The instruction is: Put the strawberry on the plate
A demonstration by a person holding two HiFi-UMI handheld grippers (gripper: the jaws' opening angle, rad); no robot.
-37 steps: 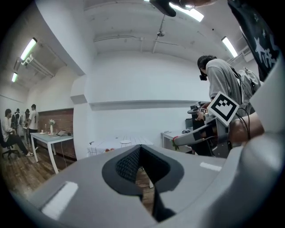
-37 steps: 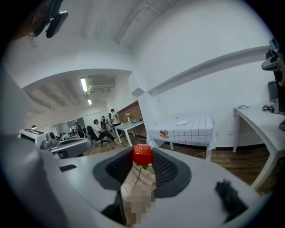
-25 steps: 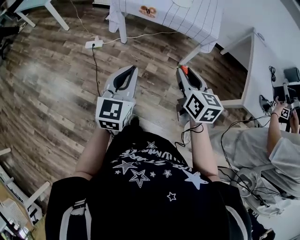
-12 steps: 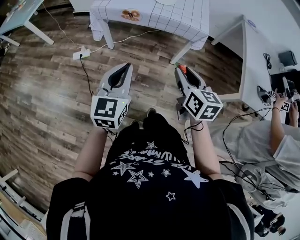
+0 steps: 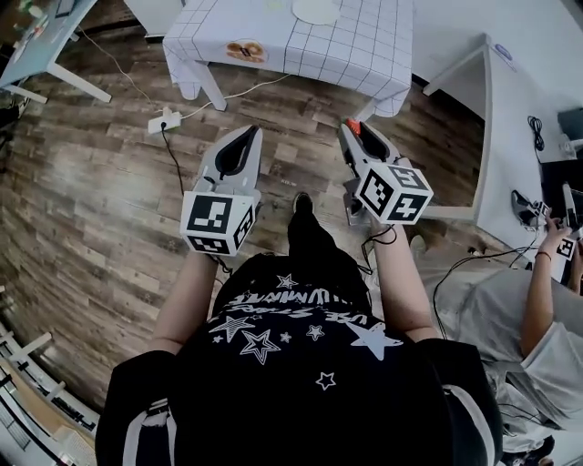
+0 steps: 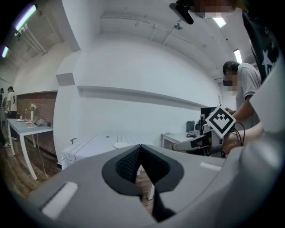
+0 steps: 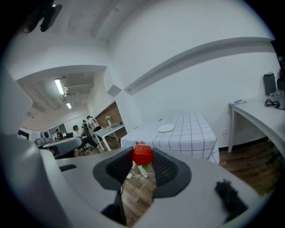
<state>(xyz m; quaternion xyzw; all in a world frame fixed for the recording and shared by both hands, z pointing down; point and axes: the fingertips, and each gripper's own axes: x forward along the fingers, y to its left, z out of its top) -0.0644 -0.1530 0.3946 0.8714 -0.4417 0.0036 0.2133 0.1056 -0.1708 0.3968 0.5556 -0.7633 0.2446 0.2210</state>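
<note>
Wood-plank floor [image 5: 100, 191], checked-cloth table [image 5: 364, 45] ahead, white plate [image 5: 316, 10] set on it, strawberry [image 7: 142, 153] clamped in right gripper [image 7: 142, 159], left gripper [image 6: 140, 151] jaws pressed together.

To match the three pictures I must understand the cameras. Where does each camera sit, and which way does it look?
Head view: on the person's head, looking steeply down at the wooden floor; it shows both forearms, the left tongs and the right tongs.
Left gripper view: on the left tongs, looking along its shut, empty jaws toward the checked table.
Right gripper view: on the right tongs, looking along its jaws, shut on the strawberry, toward that table.
Shared: all three show the table with the white plate.
</note>
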